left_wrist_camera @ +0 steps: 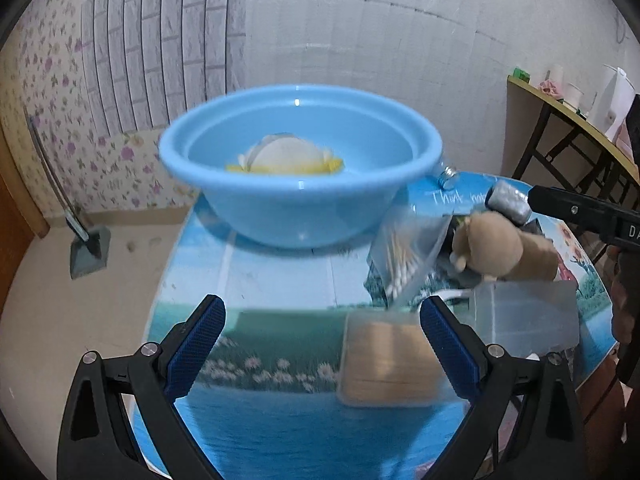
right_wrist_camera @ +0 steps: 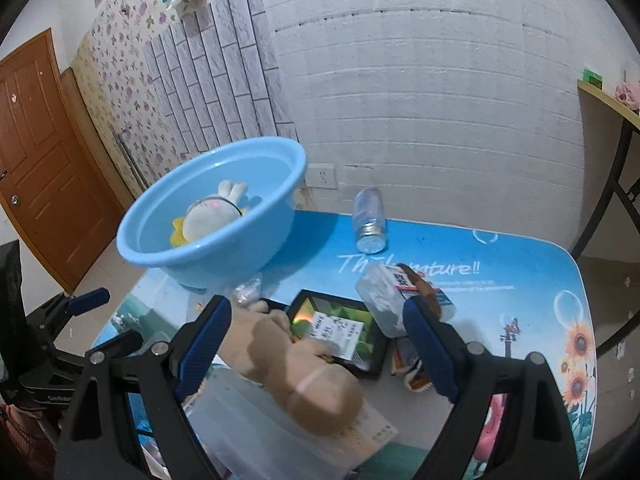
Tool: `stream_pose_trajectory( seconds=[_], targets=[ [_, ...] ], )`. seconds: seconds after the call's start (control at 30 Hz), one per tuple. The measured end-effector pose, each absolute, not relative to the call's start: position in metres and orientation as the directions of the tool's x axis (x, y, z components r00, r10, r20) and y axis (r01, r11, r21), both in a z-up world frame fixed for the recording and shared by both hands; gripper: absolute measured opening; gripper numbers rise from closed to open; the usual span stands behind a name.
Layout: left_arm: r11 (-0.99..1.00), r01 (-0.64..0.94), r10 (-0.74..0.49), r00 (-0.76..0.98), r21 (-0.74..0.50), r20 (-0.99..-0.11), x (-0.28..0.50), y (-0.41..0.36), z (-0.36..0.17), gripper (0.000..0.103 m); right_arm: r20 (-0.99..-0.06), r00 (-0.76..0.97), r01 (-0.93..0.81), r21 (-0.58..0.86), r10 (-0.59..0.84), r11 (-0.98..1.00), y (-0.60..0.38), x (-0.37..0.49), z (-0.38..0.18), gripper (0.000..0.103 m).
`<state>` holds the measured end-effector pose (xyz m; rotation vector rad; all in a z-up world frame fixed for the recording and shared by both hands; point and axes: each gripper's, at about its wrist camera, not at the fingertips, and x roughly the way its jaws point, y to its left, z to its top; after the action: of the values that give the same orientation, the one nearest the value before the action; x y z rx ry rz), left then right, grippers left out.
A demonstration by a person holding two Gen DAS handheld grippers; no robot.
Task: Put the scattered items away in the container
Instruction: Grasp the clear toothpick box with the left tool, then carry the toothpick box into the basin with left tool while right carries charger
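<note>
A big light blue bowl [left_wrist_camera: 300,168] sits on the table [left_wrist_camera: 280,280] in the middle of the left wrist picture. It is round and shiny, with a wide rim. Inside it lies a white bunny toy [right_wrist_camera: 212,216] with long ears and a yellow frill under it.

The table top has a picture of blue water, green grass and small white flowers on it.

At the right of the left wrist picture more things lie close together. There is a clear bag of cotton swabs [left_wrist_camera: 404,260], a tan plush toy [left_wrist_camera: 500,248] lying on its side, and a clear box of wooden sticks [left_wrist_camera: 384,360] near the bottom.

In the right wrist picture, a black tablet [right_wrist_camera: 340,328] with a bright screen lies flat in the middle. A small bottle with a silver cap [right_wrist_camera: 370,224] lies on its side above it, near the far edge of the table.

The left gripper [left_wrist_camera: 322,344] is at the bottom of its picture. Its blue fingers stand wide apart with nothing between them.

The right gripper [right_wrist_camera: 316,344] is spread wide too. The tan plush toy lies below it, but the fingers do not squeeze it.
</note>
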<state>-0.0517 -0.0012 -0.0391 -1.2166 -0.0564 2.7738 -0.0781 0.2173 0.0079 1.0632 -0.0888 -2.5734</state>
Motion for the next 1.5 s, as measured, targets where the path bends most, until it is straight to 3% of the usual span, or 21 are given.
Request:
stream_pose_trajectory(
  seconds=[0.2, 0.87, 1.23, 1.3, 1.4, 1.5],
  targets=[
    [-0.987, -0.109, 0.160, -0.640, -0.118, -0.751, -0.052, 0.004, -0.051, 0.098, -0.698, -0.636, 0.287, 0.181, -0.328, -0.941, 0.222, -0.074, -0.001, 0.089],
    [-0.960, -0.280, 0.192, -0.640, -0.007, -0.744, -0.030, 0.049, -0.056, 0.099, -0.731, -0.589, 0.317, 0.183, -0.344, -0.931, 0.241, -0.032, -0.013, 0.089],
    [-0.969, -0.235, 0.205, -0.577, -0.080, -0.791, -0.044, 0.038, -0.077, 0.103, -0.698, -0.584, 0.391, 0.206, -0.415, -0.897, 0.240, 0.004, -0.009, 0.089],
    [-0.970, -0.235, 0.195, -0.577, -0.068, -0.793, -0.042, 0.039, -0.082, 0.103, -0.690, -0.579, 0.418, 0.206, -0.435, -0.885, 0.236, 0.009, -0.008, 0.087],
    [-0.965, -0.254, 0.209, -0.588, -0.068, -0.781, -0.038, 0.040, -0.079, 0.092, -0.688, -0.561, 0.463, 0.200, -0.461, -0.863, 0.227, 0.014, -0.007, 0.075],
    [-0.966, -0.241, 0.218, -0.593, -0.088, -0.775, -0.036, 0.033, -0.078, 0.092, -0.690, -0.535, 0.513, 0.194, -0.488, -0.836, 0.216, 0.019, -0.007, 0.064]
  ],
)
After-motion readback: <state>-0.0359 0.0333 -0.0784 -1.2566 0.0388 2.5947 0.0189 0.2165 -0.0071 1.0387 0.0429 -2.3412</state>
